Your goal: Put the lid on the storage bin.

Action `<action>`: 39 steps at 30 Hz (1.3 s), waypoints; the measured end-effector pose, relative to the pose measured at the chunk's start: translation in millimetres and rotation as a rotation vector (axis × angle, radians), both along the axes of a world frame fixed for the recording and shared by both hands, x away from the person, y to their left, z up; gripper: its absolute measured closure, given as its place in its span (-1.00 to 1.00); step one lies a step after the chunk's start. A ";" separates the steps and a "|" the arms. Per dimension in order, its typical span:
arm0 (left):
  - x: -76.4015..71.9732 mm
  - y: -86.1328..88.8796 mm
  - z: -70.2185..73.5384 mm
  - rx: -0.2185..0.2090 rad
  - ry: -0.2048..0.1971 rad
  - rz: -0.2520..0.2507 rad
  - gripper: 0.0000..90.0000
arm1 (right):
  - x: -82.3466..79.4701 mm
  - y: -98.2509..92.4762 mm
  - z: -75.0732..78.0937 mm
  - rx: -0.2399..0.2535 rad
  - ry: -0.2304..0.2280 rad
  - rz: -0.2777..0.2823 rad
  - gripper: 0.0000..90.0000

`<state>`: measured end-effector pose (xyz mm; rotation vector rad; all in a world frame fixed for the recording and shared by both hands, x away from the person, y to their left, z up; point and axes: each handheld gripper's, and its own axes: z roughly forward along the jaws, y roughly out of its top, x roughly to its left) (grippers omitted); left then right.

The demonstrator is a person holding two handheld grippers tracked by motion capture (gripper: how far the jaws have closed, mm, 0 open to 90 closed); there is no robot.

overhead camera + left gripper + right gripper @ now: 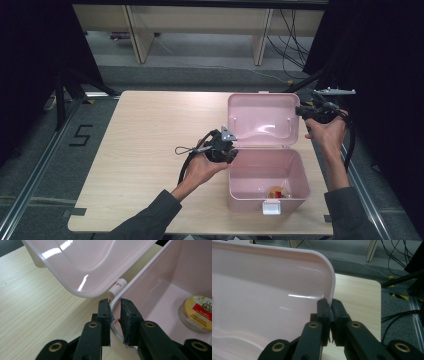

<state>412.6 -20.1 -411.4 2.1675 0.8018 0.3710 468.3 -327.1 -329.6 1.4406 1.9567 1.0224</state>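
Left gripper clamps box rim | tin cut off — label unreadable

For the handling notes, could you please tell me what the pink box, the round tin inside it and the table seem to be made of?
Pink box with its lid: apparently moulded plastic, glossy; the lid shows bright glints and a smooth, thin, rounded rim.
Round tin: probably metal, with a silvery edge and a printed yellow and red top.
Table: pale wood or a wood-look laminate, matt; the grain lines run evenly, so it may be printed.
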 end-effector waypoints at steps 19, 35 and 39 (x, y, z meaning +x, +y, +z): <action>-0.3 0.5 -0.2 -0.002 -0.003 0.001 0.73 | -13.1 0.2 6.9 0.022 -0.042 0.014 0.96; -1.3 0.4 -1.3 -0.014 -0.009 0.007 0.73 | -44.7 -4.8 17.0 0.040 -0.085 0.035 0.97; -1.6 0.0 -2.0 -0.018 -0.012 0.010 0.72 | -55.0 -7.0 16.9 0.035 -0.116 0.044 0.97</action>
